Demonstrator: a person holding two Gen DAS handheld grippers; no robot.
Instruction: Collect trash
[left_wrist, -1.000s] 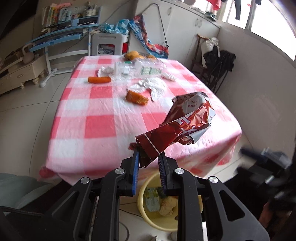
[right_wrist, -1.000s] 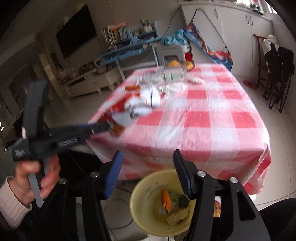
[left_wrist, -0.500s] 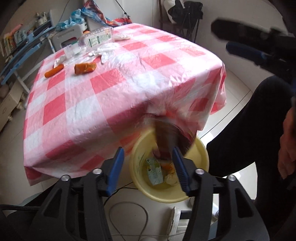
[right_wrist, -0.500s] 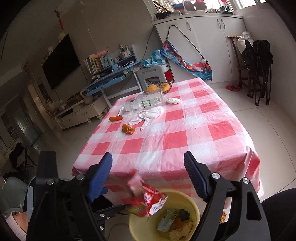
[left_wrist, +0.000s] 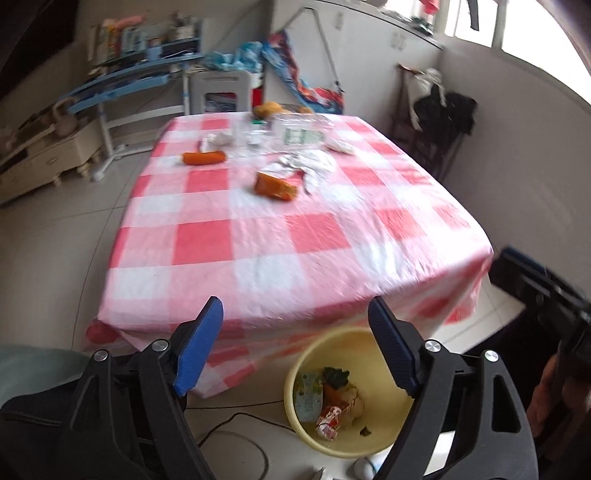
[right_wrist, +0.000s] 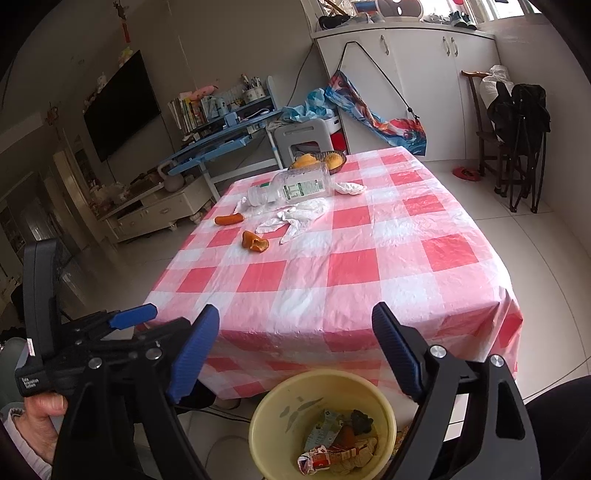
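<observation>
Left wrist view: a red-checked table (left_wrist: 295, 236) is seen with a yellow bin (left_wrist: 295, 398) on the floor just under its near edge; the red wrapper (left_wrist: 327, 421), clamped a second ago, now lies in the bin, and the left gripper (left_wrist: 295, 354) is opening with nothing between its jaws, so that piece is judged collected. Right wrist view: the right gripper (right_wrist: 295, 354) is likewise opening and empty above the bin; orange peel (right_wrist: 255, 242), a carrot piece (right_wrist: 229, 219), tissue (right_wrist: 295, 218) and a bottle (right_wrist: 291, 188) remain toward the far side, the near cloth lying bare for reaching
</observation>
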